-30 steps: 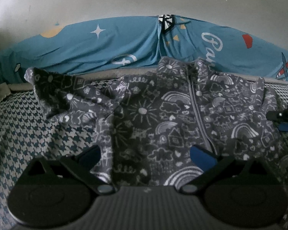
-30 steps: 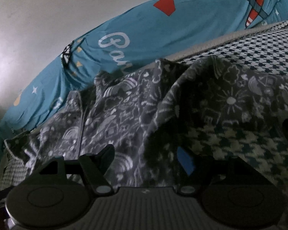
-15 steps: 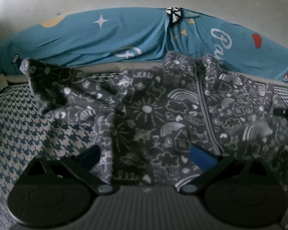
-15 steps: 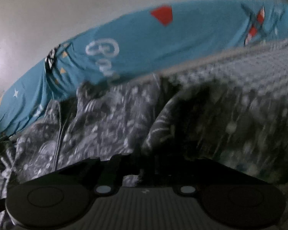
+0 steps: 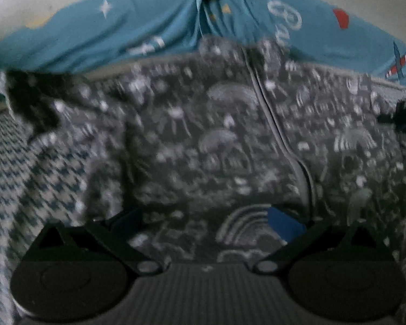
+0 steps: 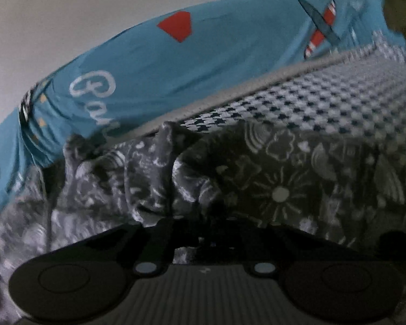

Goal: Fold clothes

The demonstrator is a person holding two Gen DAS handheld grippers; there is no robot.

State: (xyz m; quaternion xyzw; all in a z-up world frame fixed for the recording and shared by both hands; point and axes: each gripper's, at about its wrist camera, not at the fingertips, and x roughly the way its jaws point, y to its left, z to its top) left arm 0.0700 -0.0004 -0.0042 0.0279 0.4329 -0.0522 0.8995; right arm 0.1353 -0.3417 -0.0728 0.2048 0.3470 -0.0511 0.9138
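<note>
A dark grey zip-up jacket [image 5: 224, 140] with white doodle prints lies spread on the houndstooth bed cover [image 5: 27, 189], collar at the far side. My left gripper [image 5: 203, 219] hovers low over its near hem, open, with cloth lying under the gap between the blue pads. My right gripper [image 6: 203, 233] is shut on a bunched fold of the jacket [image 6: 278, 189] where the right sleeve joins the body. A ridge of cloth rises just ahead of its fingertips. The right gripper [image 5: 403, 113] also shows at the right edge of the left wrist view.
A long blue cushion [image 6: 203, 62] with printed planes and letters runs along the far edge of the bed against a pale wall [image 6: 67, 13]. Bare houndstooth cover [image 6: 324, 97] lies beyond the right sleeve and left of the jacket.
The right gripper's jaws went from wide apart to shut on the jacket cloth, which now bunches up. The left gripper sank closer to the jacket's hem, still open.
</note>
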